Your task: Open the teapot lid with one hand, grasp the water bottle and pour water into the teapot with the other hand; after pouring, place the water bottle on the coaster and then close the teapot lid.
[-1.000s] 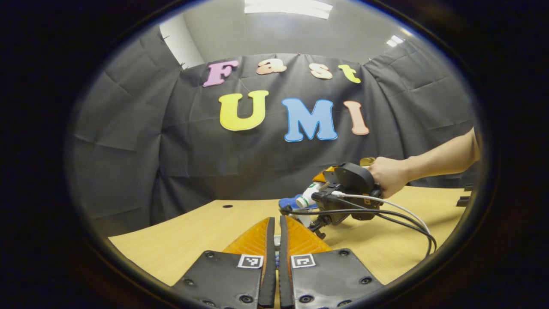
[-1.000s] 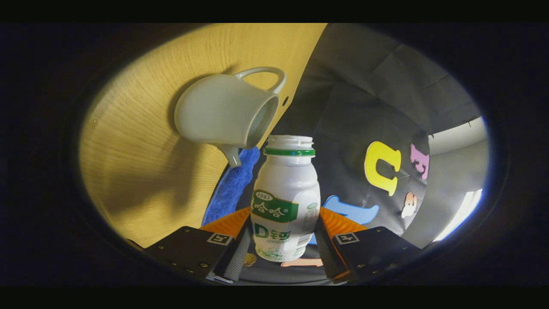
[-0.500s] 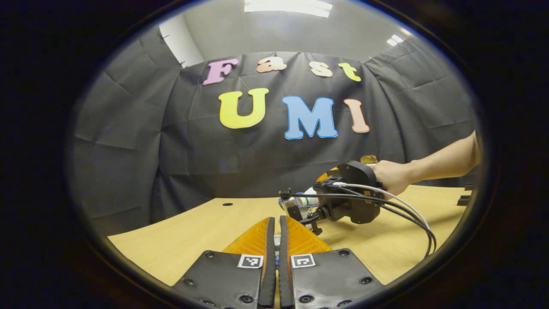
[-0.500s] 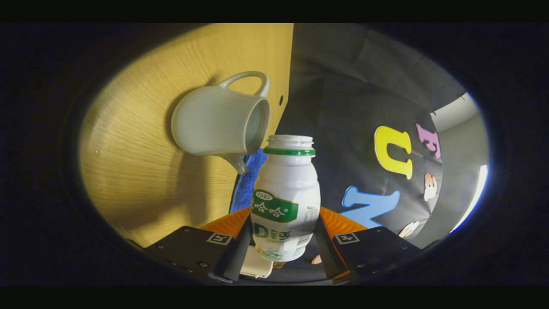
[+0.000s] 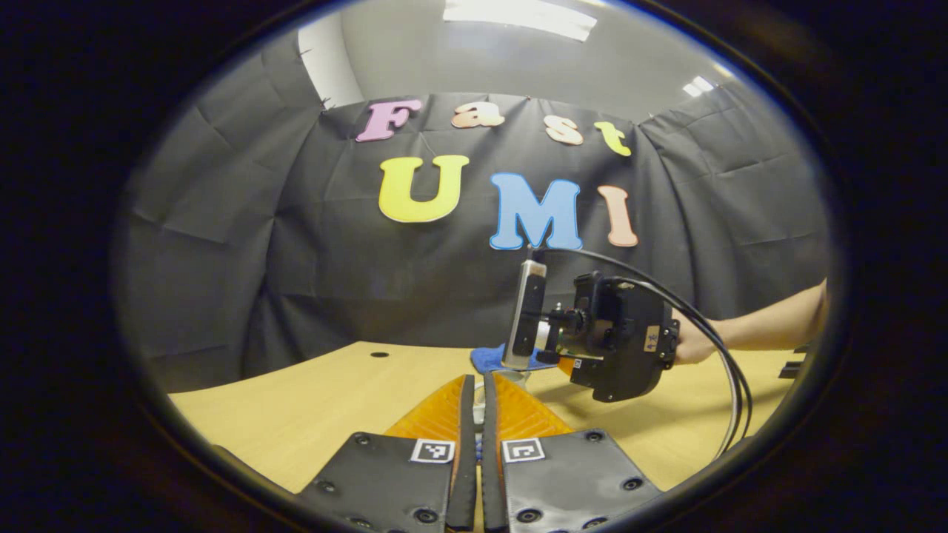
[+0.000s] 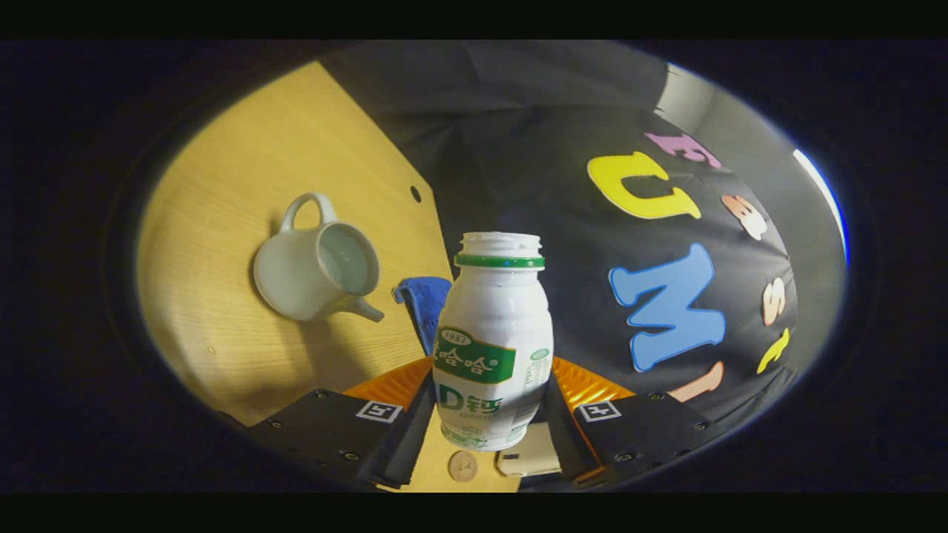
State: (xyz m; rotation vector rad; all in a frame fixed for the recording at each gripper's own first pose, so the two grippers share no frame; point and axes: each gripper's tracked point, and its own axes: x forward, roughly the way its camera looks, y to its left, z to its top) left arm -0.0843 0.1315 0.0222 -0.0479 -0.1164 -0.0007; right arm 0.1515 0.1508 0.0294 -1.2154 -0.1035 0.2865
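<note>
Right gripper (image 6: 489, 426): jaws clamped on the white water bottle (image 6: 492, 348), cap off, held above the wooden bench (image 6: 244, 185). Teapot (image 6: 315, 266): white, lidless, standing on the bench beside a blue cloth (image 6: 422, 296). Left gripper (image 5: 475, 414): jaws pressed together low over the bench; what they grip, if anything, I cannot tell.

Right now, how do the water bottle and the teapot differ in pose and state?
The water bottle is held off the table between the right tool's fingers; the teapot rests on the table, untouched. The bottle's sides carry a printed label and a green neck ring; the teapot is plain. The bottle's mouth is narrow and threaded; the teapot's is wide, with a handle and spout. Both are whitish and uncovered.
</note>
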